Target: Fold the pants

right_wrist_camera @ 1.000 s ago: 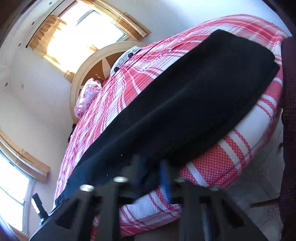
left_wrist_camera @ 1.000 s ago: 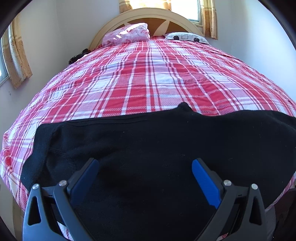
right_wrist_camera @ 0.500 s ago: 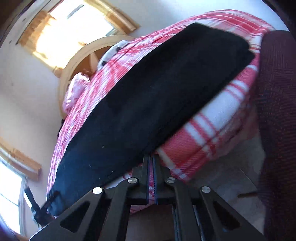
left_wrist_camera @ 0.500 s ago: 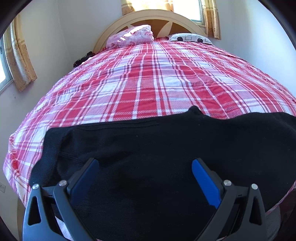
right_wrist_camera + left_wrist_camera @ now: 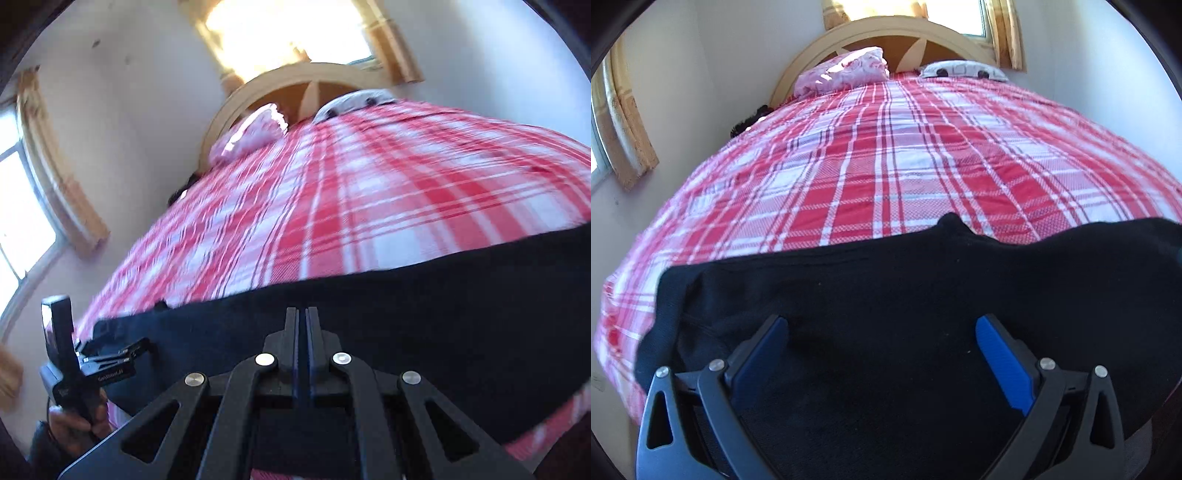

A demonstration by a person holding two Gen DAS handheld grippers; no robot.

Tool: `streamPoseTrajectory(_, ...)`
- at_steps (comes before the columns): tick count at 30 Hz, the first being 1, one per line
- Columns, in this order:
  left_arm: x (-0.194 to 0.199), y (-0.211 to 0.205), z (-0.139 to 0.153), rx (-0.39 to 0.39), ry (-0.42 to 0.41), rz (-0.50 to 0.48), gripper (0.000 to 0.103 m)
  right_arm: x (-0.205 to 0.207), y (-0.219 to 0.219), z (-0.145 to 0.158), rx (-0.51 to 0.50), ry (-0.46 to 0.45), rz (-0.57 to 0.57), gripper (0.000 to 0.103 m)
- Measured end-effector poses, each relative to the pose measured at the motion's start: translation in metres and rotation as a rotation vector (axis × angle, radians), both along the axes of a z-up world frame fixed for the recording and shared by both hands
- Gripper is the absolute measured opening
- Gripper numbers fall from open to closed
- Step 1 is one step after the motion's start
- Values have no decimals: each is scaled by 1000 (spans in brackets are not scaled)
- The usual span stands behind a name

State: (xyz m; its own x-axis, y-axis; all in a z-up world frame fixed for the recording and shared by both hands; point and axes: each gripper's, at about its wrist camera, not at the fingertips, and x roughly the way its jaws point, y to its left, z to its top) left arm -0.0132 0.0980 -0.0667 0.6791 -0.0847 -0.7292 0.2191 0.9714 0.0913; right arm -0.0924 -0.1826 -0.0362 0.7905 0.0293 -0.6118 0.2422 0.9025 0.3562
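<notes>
Black pants (image 5: 905, 295), long axis across the bed's (image 5: 886, 166) foot

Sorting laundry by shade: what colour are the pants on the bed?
Black, plain; the pants show best in the left wrist view.

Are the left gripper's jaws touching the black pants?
Cannot tell. The left wrist view shows the left gripper open over the pants, with no clear gap or contact.
</notes>
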Motion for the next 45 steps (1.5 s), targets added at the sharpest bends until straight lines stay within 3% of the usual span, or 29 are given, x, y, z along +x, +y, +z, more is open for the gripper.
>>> streamPoseTrajectory(2, 2, 8, 2, -33, 21, -1, 103, 9, 3, -21, -34, 86, -22, 3)
streamPoseTrajectory(5, 0, 14, 7, -19, -16, 5, 103, -4, -9, -21, 65, 46, -82, 3)
streamPoseTrajectory(8, -1, 28, 13, -15, -32, 21, 103, -12, 5, 0, -57, 34, -114, 4)
streamPoseTrajectory(11, 0, 45, 14, -17, -42, 67, 103, -9, 28, 12, -70, -41, -8, 4)
streamPoseTrajectory(14, 6, 61, 5, 23, -25, 137, 103, 8, 59, 8, -91, -36, 102, 4)
streamPoseTrajectory(18, 10, 77, -1, -72, 26, 169, 103, 30, 68, -23, -9, 100, 105, 4)
streamPoseTrajectory(23, 6, 63, 5, -58, -3, 129, 103, 23, 54, -18, 94, 60, 90, 4)
streamPoseTrajectory(28, 1, 40, 24, -80, -39, 50, 103, -19, -3, 3, 222, -115, -63, 4)
streamPoseTrajectory(30, 1, 30, 30, -73, -57, 28, 103, -48, -41, 12, 247, -162, -179, 12)
streamPoseTrajectory(31, 0, 26, 32, -72, -60, 19, 103, -62, -59, 14, 250, -175, -232, 32)
streamPoseTrajectory(32, 0, 21, 33, -71, -58, 11, 103, -80, -80, 18, 246, -191, -295, 59)
streamPoseTrajectory(34, 0, 14, 33, -69, -50, 3, 103, -116, -116, 24, 229, -229, -428, 72)
streamPoseTrajectory(36, -2, 7, 32, -61, -40, -6, 103, -153, -150, 31, 190, -243, -564, 72)
streamPoseTrajectory(40, -6, -8, 31, -29, -31, -23, 103, -197, -215, 33, 151, -175, -734, 72)
streamPoseTrajectory(45, -11, -23, 36, -10, -33, -34, 103, -192, -265, 7, 163, -43, -684, 72)
